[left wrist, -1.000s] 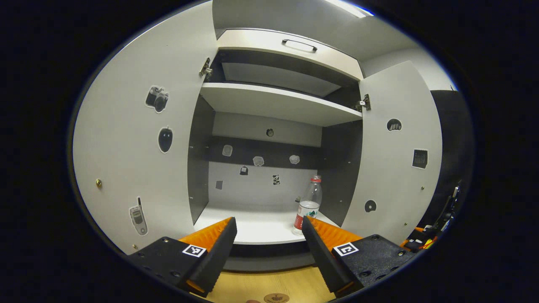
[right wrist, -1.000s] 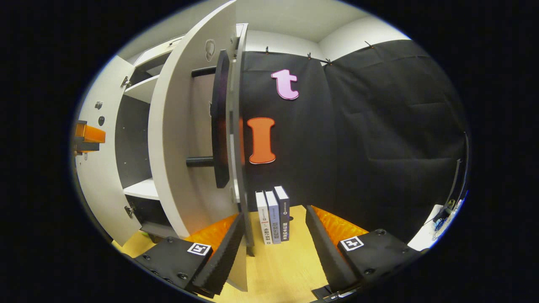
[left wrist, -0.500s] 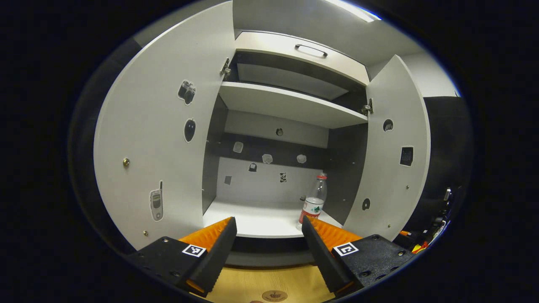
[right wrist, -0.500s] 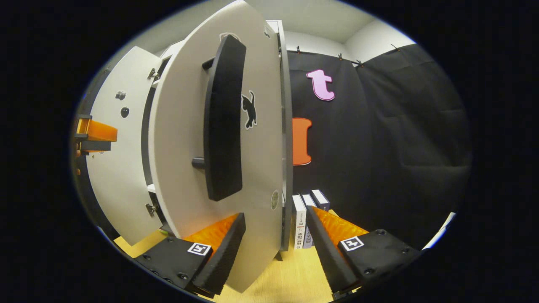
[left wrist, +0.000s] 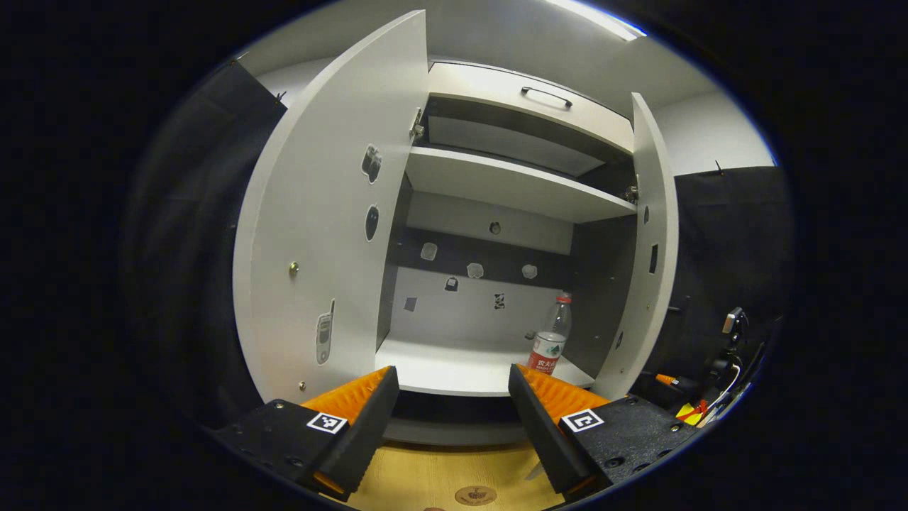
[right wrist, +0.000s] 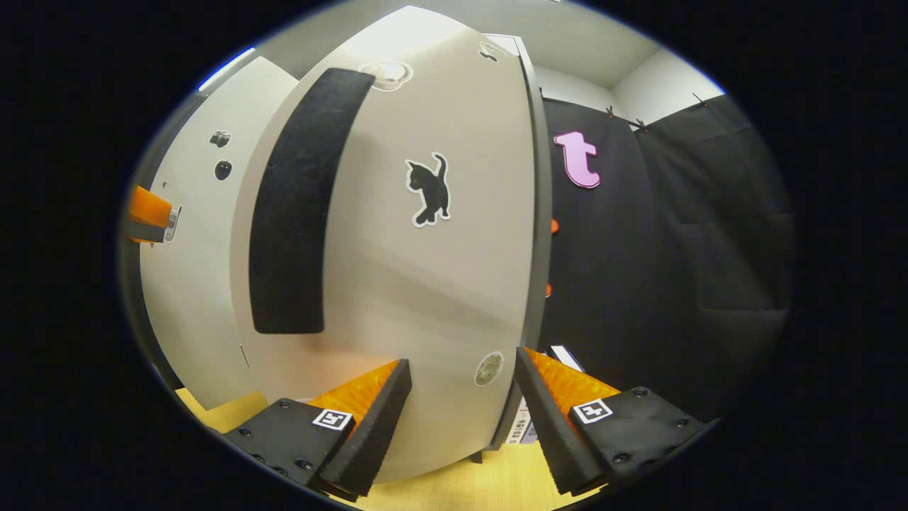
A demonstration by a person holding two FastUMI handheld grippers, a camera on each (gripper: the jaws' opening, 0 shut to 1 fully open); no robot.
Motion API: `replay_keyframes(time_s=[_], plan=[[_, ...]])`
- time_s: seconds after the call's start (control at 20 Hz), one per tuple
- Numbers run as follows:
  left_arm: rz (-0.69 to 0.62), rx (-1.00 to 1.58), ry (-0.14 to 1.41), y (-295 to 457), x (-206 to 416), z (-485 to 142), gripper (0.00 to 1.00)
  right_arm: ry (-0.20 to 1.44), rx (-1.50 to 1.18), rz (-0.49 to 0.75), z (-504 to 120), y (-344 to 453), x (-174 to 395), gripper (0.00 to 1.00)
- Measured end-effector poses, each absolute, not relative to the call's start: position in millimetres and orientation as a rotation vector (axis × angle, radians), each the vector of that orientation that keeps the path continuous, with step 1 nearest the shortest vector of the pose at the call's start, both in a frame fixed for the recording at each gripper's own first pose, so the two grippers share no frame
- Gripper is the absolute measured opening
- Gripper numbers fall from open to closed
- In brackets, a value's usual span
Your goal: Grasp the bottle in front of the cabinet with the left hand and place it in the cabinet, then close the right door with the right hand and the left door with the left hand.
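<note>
The jaws of the left gripper [left wrist: 450, 419] stand wide apart with nothing between them, low before the cabinet [left wrist: 525, 113] above the wooden desk [left wrist: 440, 475]. The jaws of the right gripper [right wrist: 461, 415] are also spread wide and empty, close against the outer face of the right door [right wrist: 425, 284], whose lower edge lies between the fingers without either one pressing on it. That door carries a long black handle [right wrist: 298, 206] and a cat sticker [right wrist: 429, 188]. In the left gripper view the bottle [left wrist: 552, 341] stands upright on the cabinet's lower shelf [left wrist: 454, 365], near its right wall. The left door [left wrist: 326, 234] hangs open, and the right door [left wrist: 652, 241] shows nearly edge-on. Small stickers dot the back panel [left wrist: 461, 305].
</note>
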State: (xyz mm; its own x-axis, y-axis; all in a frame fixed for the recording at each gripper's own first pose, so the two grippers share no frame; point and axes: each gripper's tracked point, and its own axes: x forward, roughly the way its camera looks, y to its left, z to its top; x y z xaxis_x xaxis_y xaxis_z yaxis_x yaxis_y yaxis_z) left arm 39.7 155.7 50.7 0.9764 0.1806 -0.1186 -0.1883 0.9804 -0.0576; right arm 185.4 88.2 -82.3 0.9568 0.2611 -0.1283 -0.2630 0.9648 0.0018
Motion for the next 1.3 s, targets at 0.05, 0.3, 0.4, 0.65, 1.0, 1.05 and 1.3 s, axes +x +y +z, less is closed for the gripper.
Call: replay_keyframes(time_s=[0.05,0.3,0.4,0.65,1.0,1.05,1.3], plan=[[0.192,-0.067,0.118,158.2,36.3,49.0,0.95,0.128,-0.012,0.276,-84.3,96.3,191.9,0.96],[0.224,-0.073,0.115,170.4,20.5,48.1,0.95,0.103,-0.066,0.277,-85.1,113.2,207.8,0.97],[0.231,-0.077,0.112,176.7,16.1,47.3,0.94,0.102,-0.068,0.274,-84.9,113.6,207.9,0.97],[0.247,-0.085,0.116,191.8,6.5,42.6,0.95,0.112,-0.079,0.252,-84.6,116.4,208.8,0.97],[0.238,-0.119,0.095,201.3,-15.2,43.1,0.93,0.113,-0.108,0.228,-83.1,120.4,209.9,0.88],[0.239,-0.118,0.094,202.2,-18.9,43.0,0.93,0.114,-0.111,0.226,-83.0,120.4,210.3,0.88],[0.316,-0.092,0.102,227.2,-44.8,37.4,0.95,0.120,-0.118,0.224,-84.0,124.7,209.5,0.97]])
